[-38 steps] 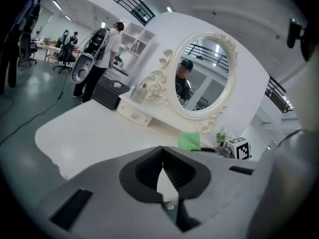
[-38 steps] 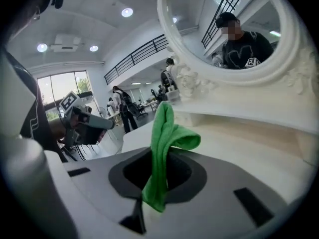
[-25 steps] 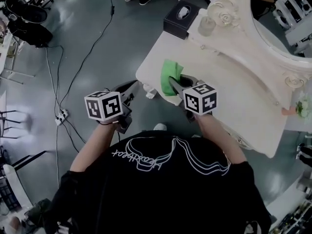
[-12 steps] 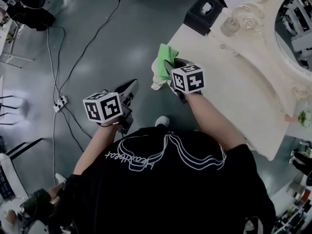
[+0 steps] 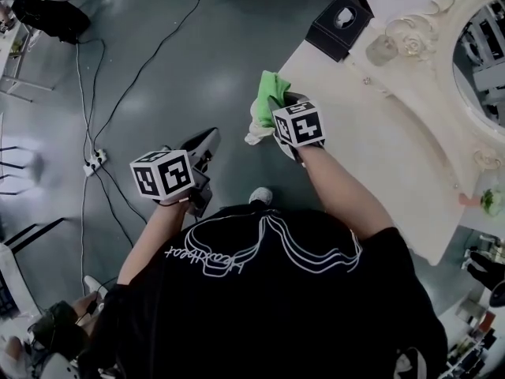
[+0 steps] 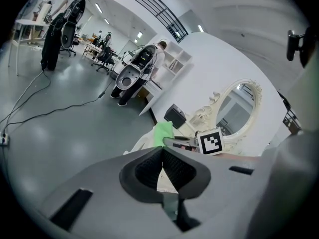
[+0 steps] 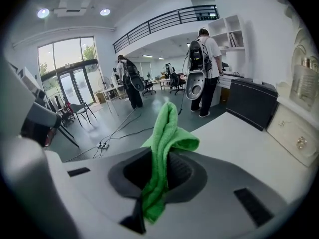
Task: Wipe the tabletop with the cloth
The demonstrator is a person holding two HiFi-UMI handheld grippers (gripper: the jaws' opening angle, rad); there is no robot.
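Note:
My right gripper (image 5: 278,110) is shut on a green cloth (image 5: 267,95) at the near left corner of the white tabletop (image 5: 379,144). In the right gripper view the green cloth (image 7: 164,148) is pinched upright between the jaws, its top flopping over, with the tabletop (image 7: 249,143) just to the right. My left gripper (image 5: 203,144) hangs over the grey floor, left of the table, shut with nothing in it. The left gripper view shows its jaws (image 6: 162,169) touching, and beyond them the cloth (image 6: 162,132) and the right gripper's marker cube (image 6: 211,141).
A black tissue box (image 5: 339,22) and a glass jar (image 5: 382,50) stand at the table's far side by an ornate oval mirror (image 5: 465,61). Cables and a power strip (image 5: 93,163) lie on the floor to the left. People with backpacks (image 7: 202,68) stand farther off.
The right gripper has dragged the cloth from further in on the tabletop to its left corner edge. The left gripper has stayed about where it was.

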